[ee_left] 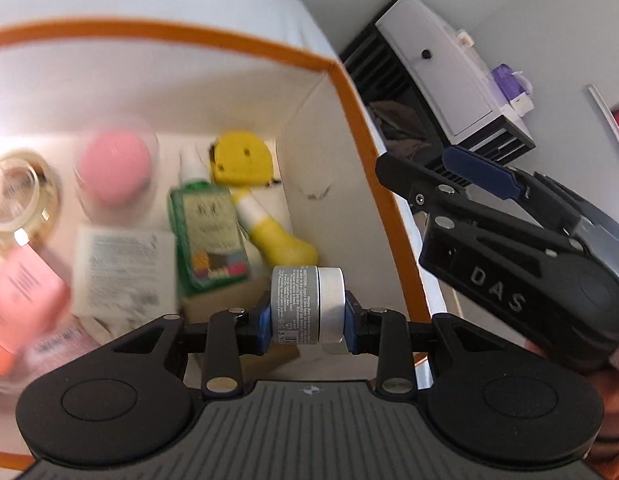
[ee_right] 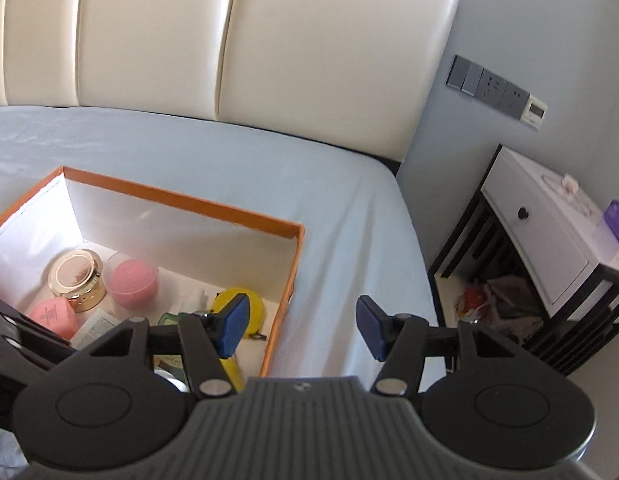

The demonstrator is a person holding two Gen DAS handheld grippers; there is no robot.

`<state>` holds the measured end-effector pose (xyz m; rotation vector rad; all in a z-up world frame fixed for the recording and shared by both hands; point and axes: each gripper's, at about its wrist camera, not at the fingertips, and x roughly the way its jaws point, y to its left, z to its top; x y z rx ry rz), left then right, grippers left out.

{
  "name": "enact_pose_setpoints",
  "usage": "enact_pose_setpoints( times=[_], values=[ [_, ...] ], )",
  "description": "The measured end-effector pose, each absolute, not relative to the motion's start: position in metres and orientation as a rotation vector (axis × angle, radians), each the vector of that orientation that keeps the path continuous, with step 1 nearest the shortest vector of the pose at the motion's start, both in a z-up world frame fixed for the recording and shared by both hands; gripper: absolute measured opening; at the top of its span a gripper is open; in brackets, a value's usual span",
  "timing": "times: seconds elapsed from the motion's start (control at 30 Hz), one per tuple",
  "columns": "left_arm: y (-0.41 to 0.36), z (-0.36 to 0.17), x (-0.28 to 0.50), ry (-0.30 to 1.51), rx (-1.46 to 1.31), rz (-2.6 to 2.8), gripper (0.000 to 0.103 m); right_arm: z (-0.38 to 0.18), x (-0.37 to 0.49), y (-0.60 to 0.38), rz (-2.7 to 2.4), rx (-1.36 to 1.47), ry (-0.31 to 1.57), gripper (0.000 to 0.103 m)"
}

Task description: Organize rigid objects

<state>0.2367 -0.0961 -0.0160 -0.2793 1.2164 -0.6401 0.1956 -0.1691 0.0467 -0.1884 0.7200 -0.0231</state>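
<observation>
**Orange-rimmed box on bed: contents and claws**

Left wrist view, left to right:
- Gold-lidded jar [ee_left: 19,188], far left inside the orange-rimmed box [ee_left: 365,128]; blurred.
- Pink tube [ee_left: 25,300], near left, below the jar; blurred.
- Clear cup with pink contents [ee_left: 115,172], just right of the jar.
- White printed packet [ee_left: 125,268], near side of the cup.
- Green bottle [ee_left: 207,236], lying flat, centre of the box.
- Yellow tape measure [ee_left: 239,158], far side, near the right wall of the box.
- Yellow-and-white bottle [ee_left: 275,234], lying tilted, just right of the green bottle.
- Grey tube with white cap [ee_left: 307,304], lying sideways, over the near right part of the box.
- Left claw [ee_left: 307,316]: pinching the grey tube, one blue pad on each end.
- Right claw [ee_left: 475,170]: outside the box, beyond its right wall.

Right wrist view, left to right:
- Box at lower left, resting on the pale blue bed [ee_right: 229,152].
- Right claw: spread wide, nothing between its blue pads [ee_right: 231,322], positioned over the box's right wall and the bed sheet.
- White nightstand [ee_right: 549,232], far right, beside the bed.
</observation>
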Motion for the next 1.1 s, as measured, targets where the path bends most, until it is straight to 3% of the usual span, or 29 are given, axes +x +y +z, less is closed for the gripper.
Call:
enact_pose_setpoints(
  times=[0.37,0.43,0.53,1.1],
  values=[
    [-0.117,-0.025,0.235,1.268,-0.286,-0.628,0.038,0.039,0.199,-0.18,-0.036,-0.142,0.767,0.06],
    [-0.116,-0.028,0.233,1.271,-0.301,-0.637,0.046,0.039,0.198,-0.178,-0.033,-0.146,0.772,0.06],
    [-0.115,-0.026,0.229,1.265,-0.292,-0.642,0.048,0.041,0.196,-0.174,-0.029,-0.164,0.774,0.061],
    [-0.03,0.043,0.157,0.846,-0.228,-0.418,0.05,0.061,0.157,-0.151,-0.05,-0.047,0.7,0.066]
  ],
)
